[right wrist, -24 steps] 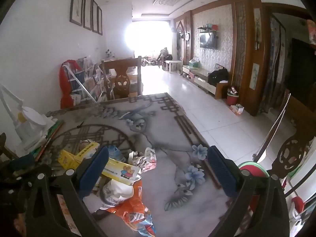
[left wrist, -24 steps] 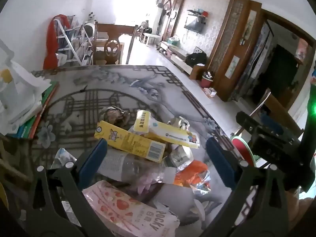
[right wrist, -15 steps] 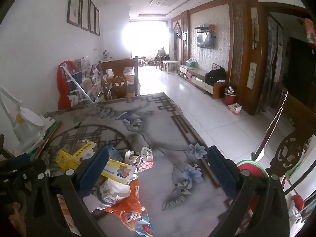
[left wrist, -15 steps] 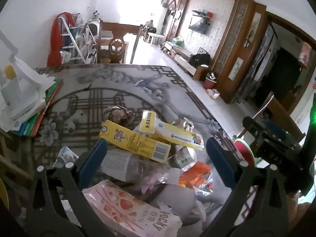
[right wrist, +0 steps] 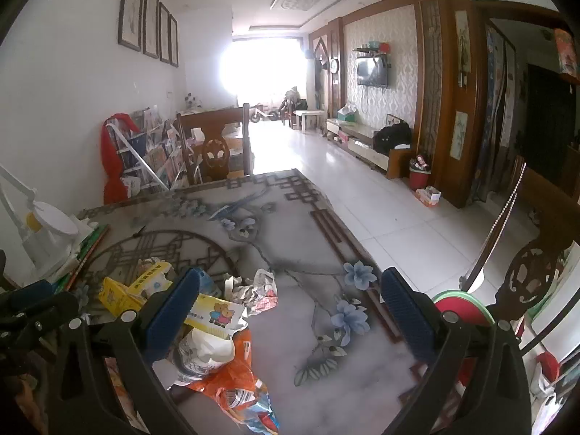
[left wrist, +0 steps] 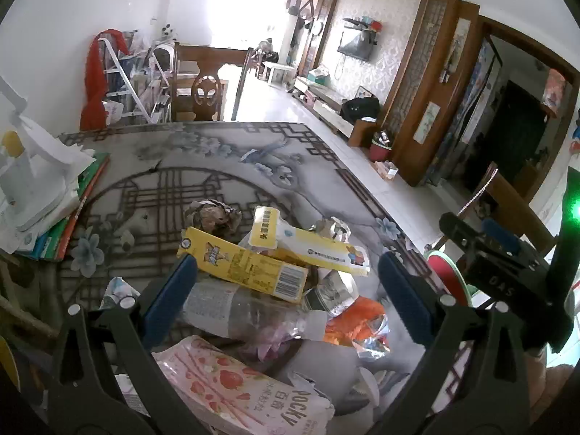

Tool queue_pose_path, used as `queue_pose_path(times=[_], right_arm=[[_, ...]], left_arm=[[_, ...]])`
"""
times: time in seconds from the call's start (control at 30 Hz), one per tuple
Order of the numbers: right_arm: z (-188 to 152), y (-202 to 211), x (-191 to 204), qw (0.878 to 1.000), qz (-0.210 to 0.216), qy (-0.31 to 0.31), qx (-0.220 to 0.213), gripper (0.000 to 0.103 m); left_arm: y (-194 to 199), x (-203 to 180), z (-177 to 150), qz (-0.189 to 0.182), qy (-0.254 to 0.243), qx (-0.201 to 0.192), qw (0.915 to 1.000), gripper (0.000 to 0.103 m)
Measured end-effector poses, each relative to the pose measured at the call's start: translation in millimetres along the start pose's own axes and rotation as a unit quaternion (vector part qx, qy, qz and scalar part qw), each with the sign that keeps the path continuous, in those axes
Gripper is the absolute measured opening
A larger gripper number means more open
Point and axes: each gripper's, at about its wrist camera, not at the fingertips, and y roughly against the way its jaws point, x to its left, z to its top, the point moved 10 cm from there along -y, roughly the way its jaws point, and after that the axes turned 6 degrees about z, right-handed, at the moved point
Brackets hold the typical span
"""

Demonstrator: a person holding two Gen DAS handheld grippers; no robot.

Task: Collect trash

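A pile of trash lies on the patterned table (left wrist: 217, 152): a yellow carton (left wrist: 243, 264), a white and yellow box (left wrist: 308, 244), a clear plastic bottle (left wrist: 246, 308), a pink Pocky box (left wrist: 239, 391), an orange wrapper (left wrist: 359, 320) and a crumpled paper ball (left wrist: 212, 215). My left gripper (left wrist: 286, 282) is open above the pile, holding nothing. My right gripper (right wrist: 290, 299) is open and empty over the table (right wrist: 290, 239), right of the pile; the orange wrapper (right wrist: 232, 377) and the white and yellow box (right wrist: 214, 313) show at its left finger.
A stack of books and papers with a white lamp (left wrist: 32, 181) sits at the table's left edge. A wooden chair (right wrist: 214, 152) stands at the far end. A red and green bin (right wrist: 464, 306) stands on the floor by the table's right edge.
The left gripper has shifted slightly toward the pile; the view tilts a little. The right gripper has barely moved. Both stay open.
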Motion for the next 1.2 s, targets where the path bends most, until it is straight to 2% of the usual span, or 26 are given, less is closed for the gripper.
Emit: queue_pose_path(times=[1.2], right_arm=[[-13.8, -9.3, 3.9, 1.0, 0.008, -0.01, 0.016, 0.096]], left_arm=[[-3.9, 9.7, -8.2, 0.008, 0.003, 0.011, 0.9999, 0.098]])
